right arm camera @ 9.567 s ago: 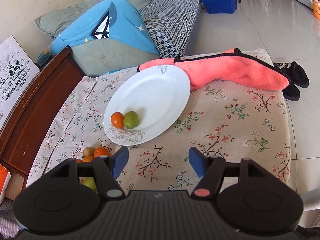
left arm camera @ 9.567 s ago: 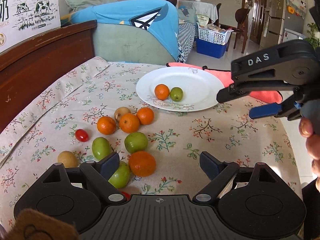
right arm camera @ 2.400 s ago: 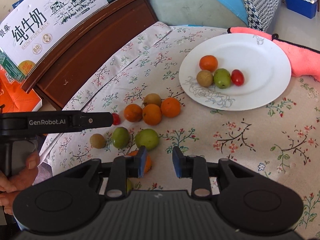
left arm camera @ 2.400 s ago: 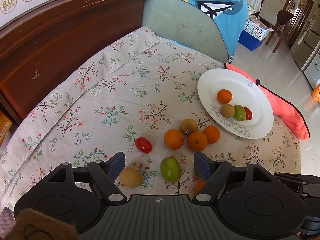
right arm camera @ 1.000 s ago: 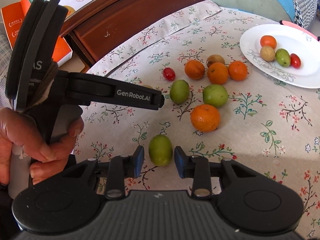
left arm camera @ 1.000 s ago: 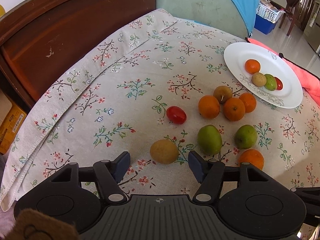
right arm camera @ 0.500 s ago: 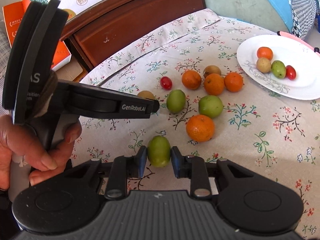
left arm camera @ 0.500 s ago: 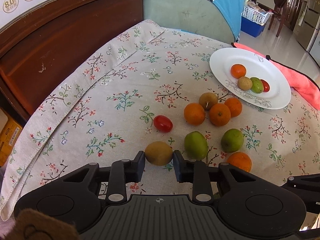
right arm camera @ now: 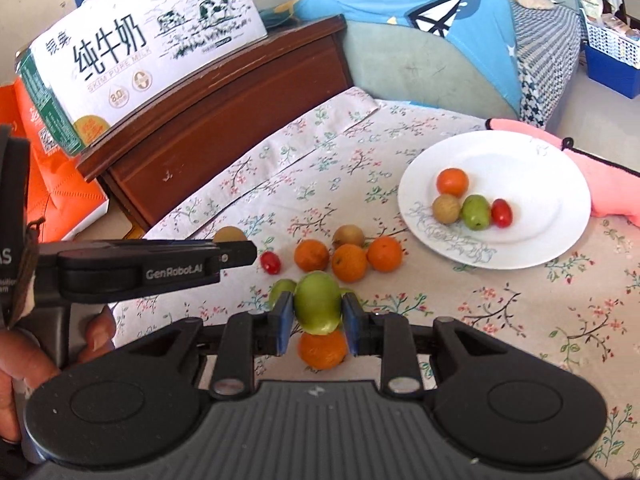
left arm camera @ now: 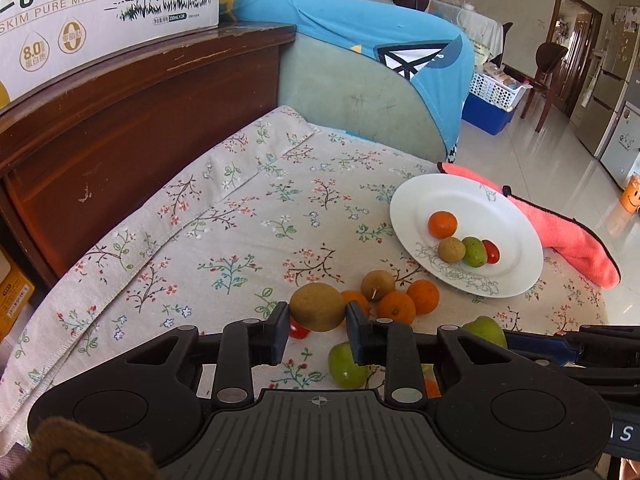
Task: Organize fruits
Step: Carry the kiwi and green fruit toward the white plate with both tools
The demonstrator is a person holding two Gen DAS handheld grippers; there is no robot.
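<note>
My left gripper [left arm camera: 318,318] is shut on a brown round fruit [left arm camera: 317,306] and holds it above the floral cloth. My right gripper [right arm camera: 317,312] is shut on a green fruit [right arm camera: 318,302], raised over an orange [right arm camera: 322,349]. The white plate [left arm camera: 516,236] holds an orange [left arm camera: 442,224], a brown fruit [left arm camera: 451,249], a green fruit [left arm camera: 474,251] and a red tomato [left arm camera: 492,251]. On the cloth lie several oranges [right arm camera: 349,262], a brown fruit [right arm camera: 349,235], a red tomato [right arm camera: 270,261] and green fruits [left arm camera: 346,364].
A pink cloth [left arm camera: 572,236] lies past the plate at the table's right edge. A dark wooden headboard [left arm camera: 120,112] with a milk carton box [right arm camera: 132,48] runs along the left. A sofa with a blue garment [left arm camera: 384,64] stands behind the table.
Both grippers have lifted off the cloth with their fruits held between the fingers. The views have tilted up and the plate sits closer.
</note>
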